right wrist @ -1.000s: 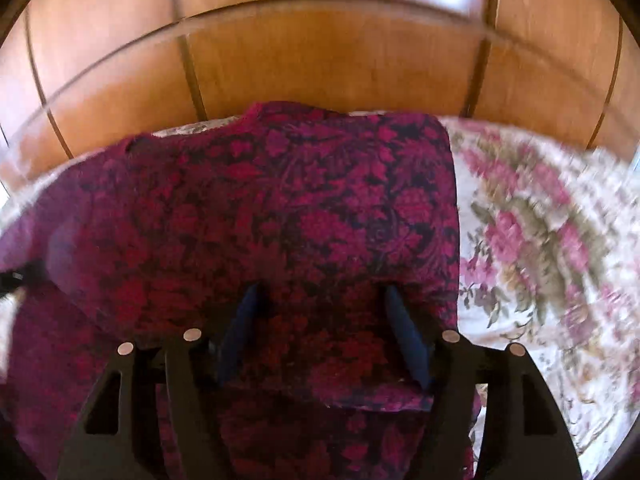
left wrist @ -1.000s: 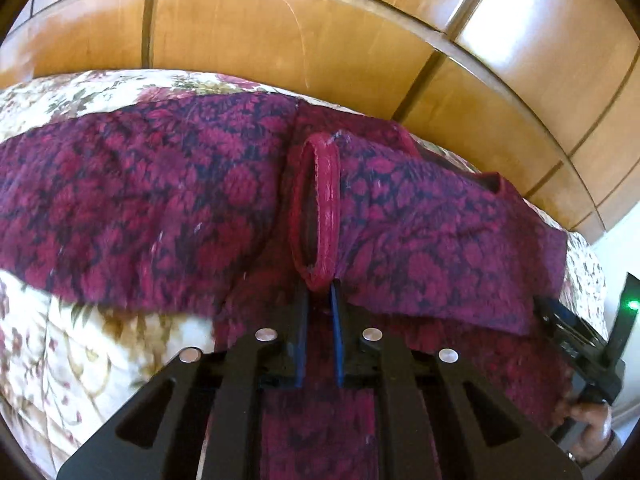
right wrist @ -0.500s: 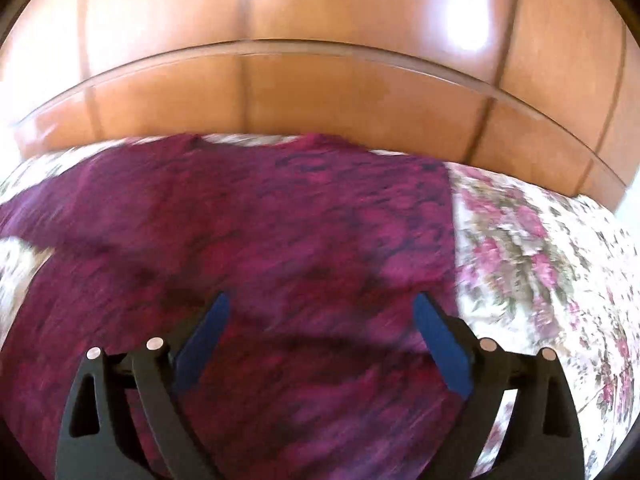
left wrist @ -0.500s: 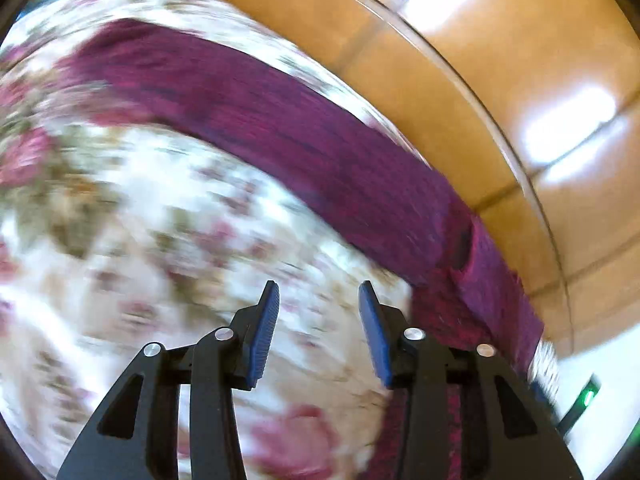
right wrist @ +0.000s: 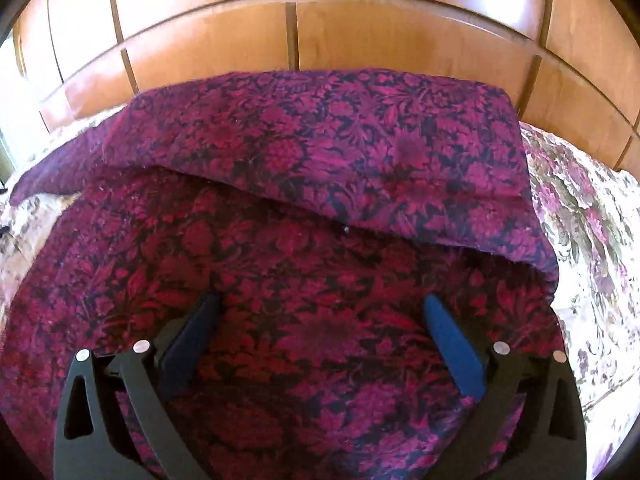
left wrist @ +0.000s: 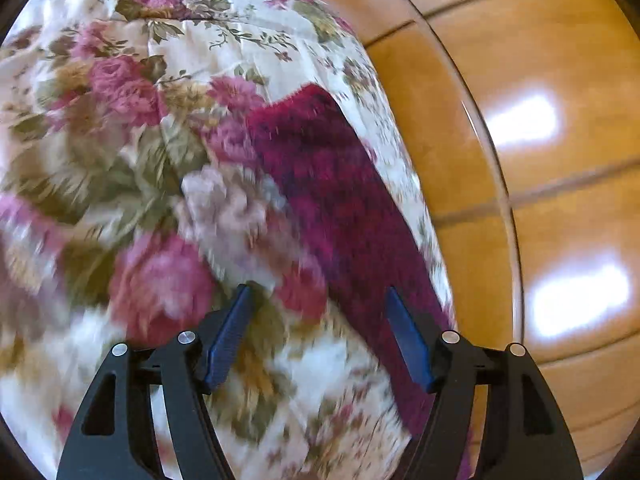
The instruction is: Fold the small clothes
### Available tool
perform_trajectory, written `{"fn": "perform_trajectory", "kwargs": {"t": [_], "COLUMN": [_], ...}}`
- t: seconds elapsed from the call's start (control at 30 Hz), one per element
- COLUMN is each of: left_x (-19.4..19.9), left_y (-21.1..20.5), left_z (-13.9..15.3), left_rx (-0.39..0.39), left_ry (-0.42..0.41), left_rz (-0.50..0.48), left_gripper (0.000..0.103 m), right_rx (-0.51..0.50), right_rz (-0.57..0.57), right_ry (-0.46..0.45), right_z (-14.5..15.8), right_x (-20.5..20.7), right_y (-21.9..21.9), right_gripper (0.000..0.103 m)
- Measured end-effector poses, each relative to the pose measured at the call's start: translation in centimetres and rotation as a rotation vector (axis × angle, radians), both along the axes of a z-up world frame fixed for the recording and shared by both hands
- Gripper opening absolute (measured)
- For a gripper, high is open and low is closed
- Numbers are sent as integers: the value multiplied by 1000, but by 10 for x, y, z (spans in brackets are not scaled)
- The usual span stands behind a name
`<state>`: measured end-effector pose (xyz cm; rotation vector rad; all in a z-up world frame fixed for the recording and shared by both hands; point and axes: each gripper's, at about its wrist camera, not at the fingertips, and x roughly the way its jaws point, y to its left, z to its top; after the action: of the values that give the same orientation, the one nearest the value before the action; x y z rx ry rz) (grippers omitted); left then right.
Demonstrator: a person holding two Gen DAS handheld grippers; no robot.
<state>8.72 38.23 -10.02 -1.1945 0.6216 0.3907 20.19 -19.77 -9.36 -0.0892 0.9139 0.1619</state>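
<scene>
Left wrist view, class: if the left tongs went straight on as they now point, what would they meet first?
Most likely the floral bedspread: the open left tongs frame it. The maroon garment lies just right of centre. Blur makes depth unsure.

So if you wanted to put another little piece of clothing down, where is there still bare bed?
Bare floral bedspread shows to the right of the maroon garment, up to the wooden panel. A wider patch lies left of the garment's edge, before the left hand-held gripper. The middle is crowded with folded cloth.
</scene>
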Motion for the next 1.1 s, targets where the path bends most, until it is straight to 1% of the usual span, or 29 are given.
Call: {"fn": "perform_trajectory", "kwargs": {"t": [0.03, 0.17, 0.2, 0.23, 0.27, 0.3, 0.33, 0.37, 0.43, 0.47, 0.5, 0.57, 0.63, 0.7, 0.73, 0.77, 0.8, 0.83, 0.9, 0.93, 0.97, 1.0, 1.03, 1.07, 1.1], "left_x": [5, 24, 31, 35, 40, 46, 45, 45, 46, 50, 55, 67, 78, 87, 92, 97, 98, 103, 110, 111, 111, 112, 111, 110, 103], "left_y": [6, 20, 17, 21, 22, 21, 21, 20, 11, 3, -14, -45, -94, -136, -166, -196, -218, -247, -294, -314, -325, -340, -351, -356, -359], "left_z": [-1, -1, -4, -5, -7, -5, -3, 4, 22, 34, 52, 78, 105, 117, 121, 123, 123, 119, 103, 93, 87, 78, 71, 67, 65], "left_rx": [2, 35, 47, 62, 76, 100, 104, 109, 159, 185, 225, 284, 357, 393, 404, 427, 449, 473, 472, 474, 489, 510, 515, 512, 510], "left_ry": [11, 39, 58, 87, 111, 136, 130, 108, 58, 27, -23, -100, -176, -223, -249, -258, -259, -260, -234, -214, -190, -148, -120, -114, -124], "left_rz": [16, 27, 31, 29, 13, -6, -8, -1, -16, -44, -100, -194, -319, -416, -485, -546, -582, -643, -744, -791, -819, -848, -880, -899, -909], "left_gripper": [64, 64, 56, 40, 33, 18, 13, 11, 10, 10, 10, 10, 10, 10, 10, 10, 10, 10, 10, 12, 15, 31, 53, 60, 65], "right_rx": [-15, -20, -19, -20, -23, -25, -24, -23, -28, -28, -28, -29, -27, -26, -24, -21, -20, -19, -13, -9, -5, -3, 0, 1, 3], "right_rz": [-1, -1, 0, 2, 0, -2, -2, -3, -4, -5, -6, -6, -6, -5, -6, -6, -6, -7, -8, -11, -12, -14, -14, -17, -18], "right_ry": [-6, -7, -9, -11, -11, -12, -12, -13, -15, -17, -16, -15, -15, -14, -14, -13, -13, -13, -12, -11, -10, -10, -10, -9, -7], "right_z": [0, -2, -2, -2, -3, -4, -4, -5, -6, -9, -9, -12, -12, -12, -11, -11, -11, -10, -10, -9, -9, -8, -8, -7, -7], "right_x": [0, 0, 1, 2, 1, 0, 2, 1, 1, -5, -5, -3, -2, -2, -3, -2, -2, -2, -1, -2, -1, -1, -1, -1, -1], "right_y": [2, 11, 11, 11, 11, 12, 13, 15, 19, 21, 22, 25, 26, 26, 26, 25, 23, 23, 22, 19, 18, 17, 16, 16, 15], "right_gripper": [101, 101, 101, 101, 101, 101, 101, 101, 101, 101, 101, 101, 101, 101, 101, 101, 101, 101, 101, 101, 101, 101, 101, 101, 101]}}
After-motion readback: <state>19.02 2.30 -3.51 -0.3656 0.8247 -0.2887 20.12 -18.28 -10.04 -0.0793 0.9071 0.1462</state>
